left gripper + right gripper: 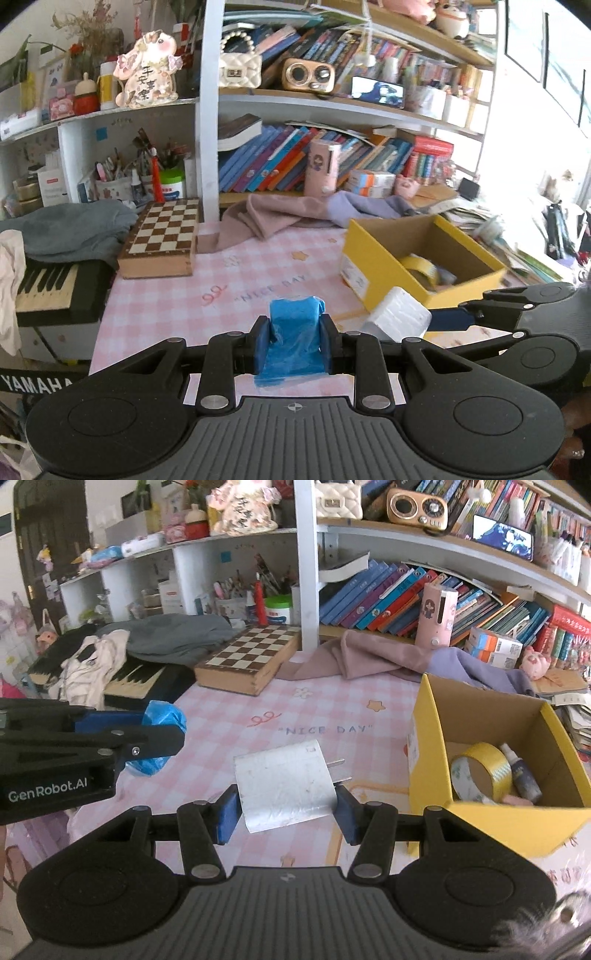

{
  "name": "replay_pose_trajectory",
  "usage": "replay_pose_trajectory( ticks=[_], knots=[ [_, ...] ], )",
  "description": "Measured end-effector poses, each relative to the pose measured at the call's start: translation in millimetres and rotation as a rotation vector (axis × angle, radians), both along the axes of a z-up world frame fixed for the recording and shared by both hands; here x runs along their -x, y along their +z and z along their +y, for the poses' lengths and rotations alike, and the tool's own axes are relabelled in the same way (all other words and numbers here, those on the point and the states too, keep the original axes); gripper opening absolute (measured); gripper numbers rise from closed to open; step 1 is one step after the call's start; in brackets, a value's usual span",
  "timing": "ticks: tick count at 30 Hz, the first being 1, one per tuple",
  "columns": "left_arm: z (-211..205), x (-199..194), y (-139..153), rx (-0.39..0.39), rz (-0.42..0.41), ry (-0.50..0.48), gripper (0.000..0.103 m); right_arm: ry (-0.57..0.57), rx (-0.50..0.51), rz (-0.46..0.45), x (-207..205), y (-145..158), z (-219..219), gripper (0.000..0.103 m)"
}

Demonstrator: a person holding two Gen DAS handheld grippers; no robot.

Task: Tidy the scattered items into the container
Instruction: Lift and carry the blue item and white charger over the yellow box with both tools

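Left gripper [294, 341] clenched soft, crumpled blue plastic wrapper [293, 332]; right gripper [287, 812] grasped rigid white plug adapter [286, 786] by flat sides, near yellow cardboard box [428, 746].

We cannot identify the blue packet [293, 341], its sides covered by pads. Keyboard [44, 288] part-buried under clothes. Yellow box [480, 716] wall hides the tape roll [480, 771] base.
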State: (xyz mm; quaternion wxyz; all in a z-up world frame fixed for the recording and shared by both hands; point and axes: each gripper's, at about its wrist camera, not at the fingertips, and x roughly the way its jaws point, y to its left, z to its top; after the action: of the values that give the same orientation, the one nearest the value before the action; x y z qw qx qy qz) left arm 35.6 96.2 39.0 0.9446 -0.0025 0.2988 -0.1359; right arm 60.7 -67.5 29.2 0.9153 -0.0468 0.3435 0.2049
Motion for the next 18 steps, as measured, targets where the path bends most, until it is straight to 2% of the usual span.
replay_pose_trajectory(
  ticks=[7, 18],
  knots=[
    [-13.4, 47.3, 3.0, 0.042, 0.014, -0.029, 0.026, -0.006, 0.022, -0.027, 57.7, 5.4, -17.2, 0.051],
    [-62.4, 78.5, -5.2, 0.065, 0.062, -0.177, 0.026, -0.166, 0.02, -0.011, 109.5, 5.9, -70.4, 0.051]
  ],
)
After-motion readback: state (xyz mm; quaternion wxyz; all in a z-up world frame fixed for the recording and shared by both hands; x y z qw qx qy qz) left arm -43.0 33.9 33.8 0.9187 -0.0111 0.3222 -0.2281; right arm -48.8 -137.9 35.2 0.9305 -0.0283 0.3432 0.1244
